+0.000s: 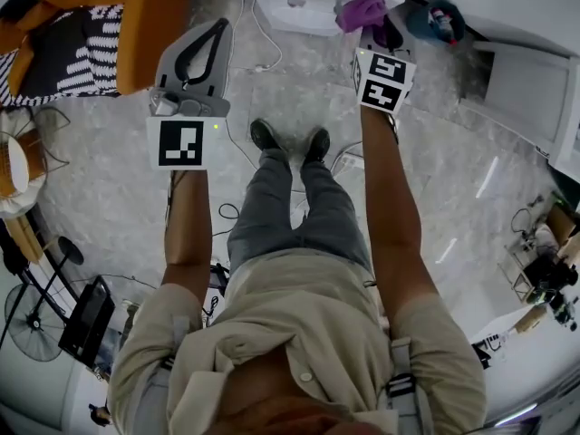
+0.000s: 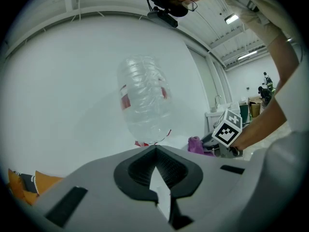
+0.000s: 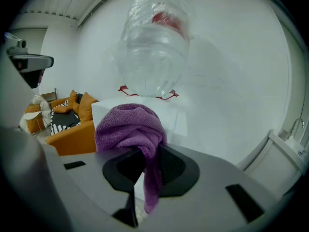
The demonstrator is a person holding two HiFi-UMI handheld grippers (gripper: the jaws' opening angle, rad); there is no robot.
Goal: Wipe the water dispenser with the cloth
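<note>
Right gripper (image 3: pixel 145 164) clamped on a bunched purple terry cloth (image 3: pixel 129 127), one tail hanging between its jaws; left gripper (image 2: pixel 155 153) closed on nothing. Just beyond, the white water dispenser with an inverted clear bottle (image 3: pixel 153 52) stood against a white wall, the cloth held close before its top (contact could not be confirmed). Wiping was judged barely begun, every face remaining. A pale marbled floor (image 1: pixel 453 170) lay underfoot; an orange sofa (image 1: pixel 154 16) stood to the left.

This looks like a staged living corner in a big studio hall: an orange sofa (image 1: pixel 149 21) left of the water dispenser (image 1: pixel 304 9), loose cables (image 1: pixel 224 212) on the marble floor (image 1: pixel 118 179) before it, and strip lights (image 2: pixel 231 19) high above.
</note>
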